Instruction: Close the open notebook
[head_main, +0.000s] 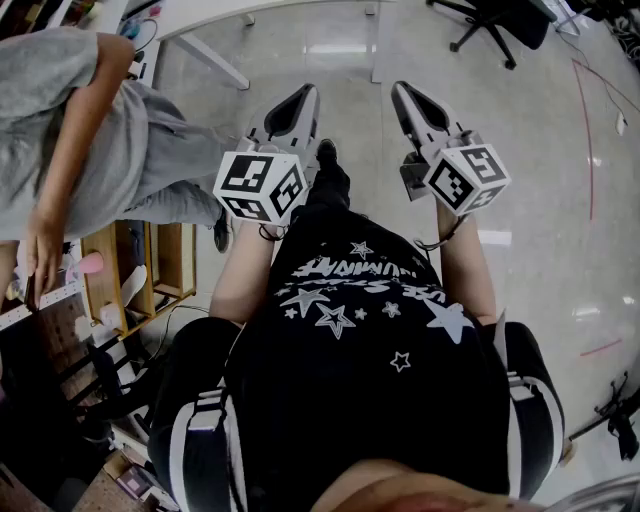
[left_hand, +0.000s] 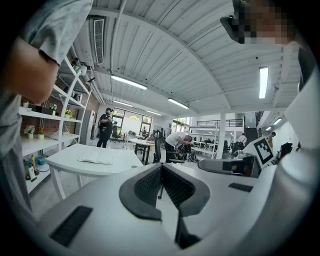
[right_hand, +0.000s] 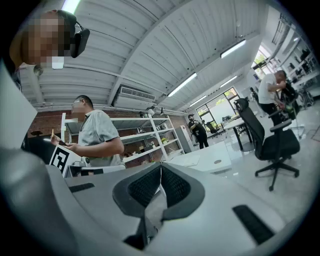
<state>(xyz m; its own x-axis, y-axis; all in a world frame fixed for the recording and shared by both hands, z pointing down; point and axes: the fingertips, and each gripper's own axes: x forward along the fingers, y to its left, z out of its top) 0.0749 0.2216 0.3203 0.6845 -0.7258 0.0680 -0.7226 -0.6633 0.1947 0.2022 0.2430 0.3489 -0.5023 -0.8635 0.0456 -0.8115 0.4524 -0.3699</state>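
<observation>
A person in a grey short-sleeved shirt (head_main: 70, 130) stands beside tall white open shelving (left_hand: 57, 117) that bears small potted plants (left_hand: 52, 107). A black swivel office chair (right_hand: 272, 145) and a white round-cornered table (left_hand: 62, 161) stand on the glossy pale floor (head_main: 540, 90), under long ceiling strip lights (left_hand: 128, 82)

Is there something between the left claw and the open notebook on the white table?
Nothing visible blocks it. From the left claw, shut and empty, only bare floor leads to the white table where the open notebook lies. A person in grey stands close at the left, beside the path, not in it.
</observation>
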